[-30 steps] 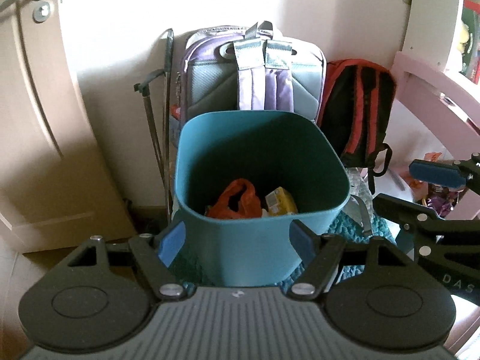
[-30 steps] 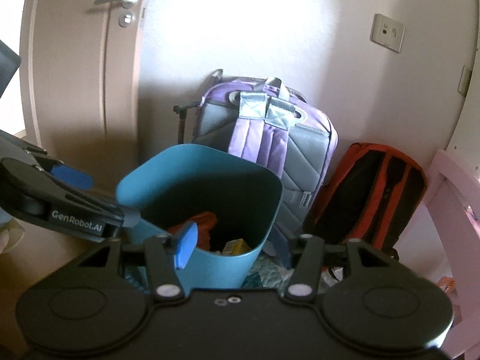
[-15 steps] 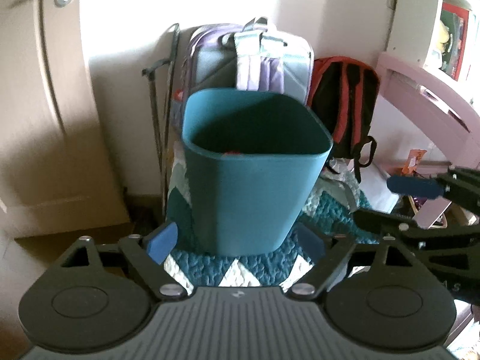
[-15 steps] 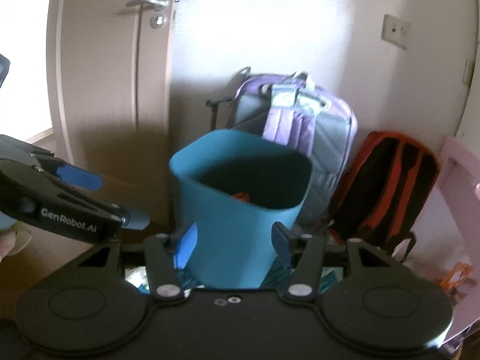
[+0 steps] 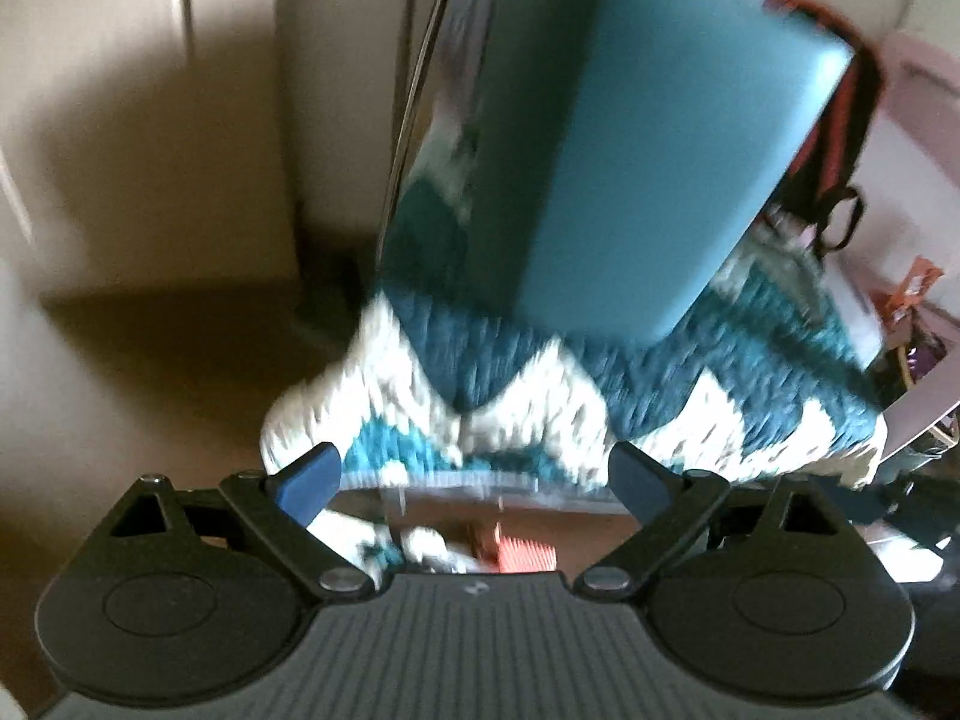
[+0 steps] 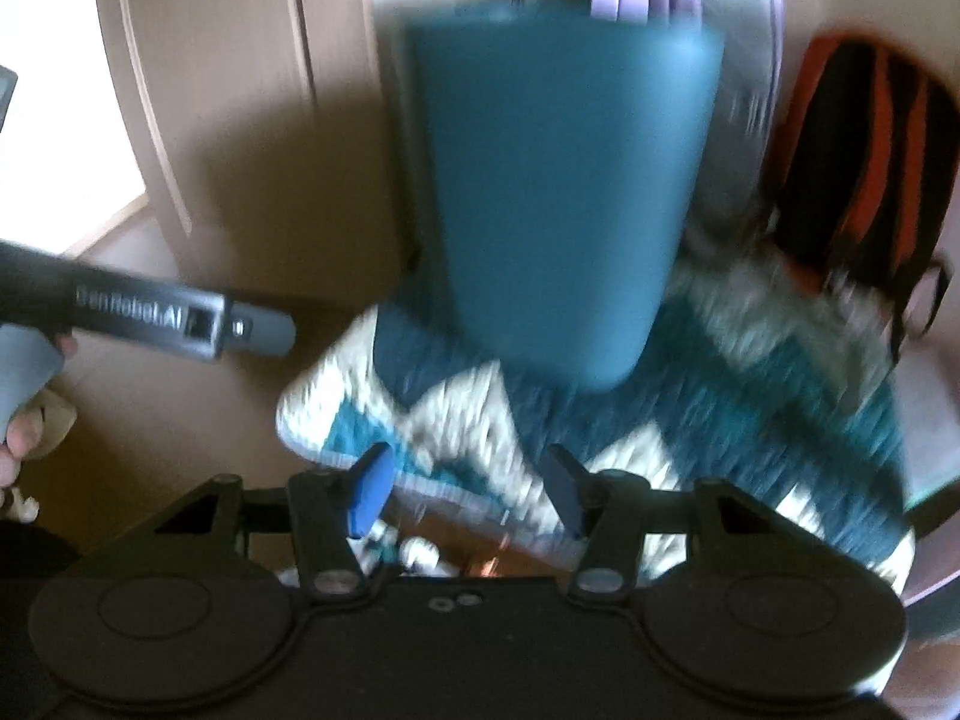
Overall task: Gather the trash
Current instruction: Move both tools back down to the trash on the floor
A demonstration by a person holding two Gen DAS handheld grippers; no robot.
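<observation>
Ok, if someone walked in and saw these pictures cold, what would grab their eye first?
Probably the tall teal bin, filling the middle of both views and standing on a teal-and-white zigzag blanket. Behind it, a lilac backpack and a black-and-orange backpack stand by the wall. Both the left gripper and the right gripper are open and empty, low in the blurred frames.

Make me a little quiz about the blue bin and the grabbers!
1. True or false: the left gripper is shut on the teal bin.
2. What does the teal bin stand on?
A. a teal and white rug
B. a chair
C. a bare table
3. Fill in: right of the bin, in the right wrist view, leans a black and ____ backpack.

Key:
1. False; both the left gripper and the right gripper are open and empty.
2. A
3. orange
</observation>
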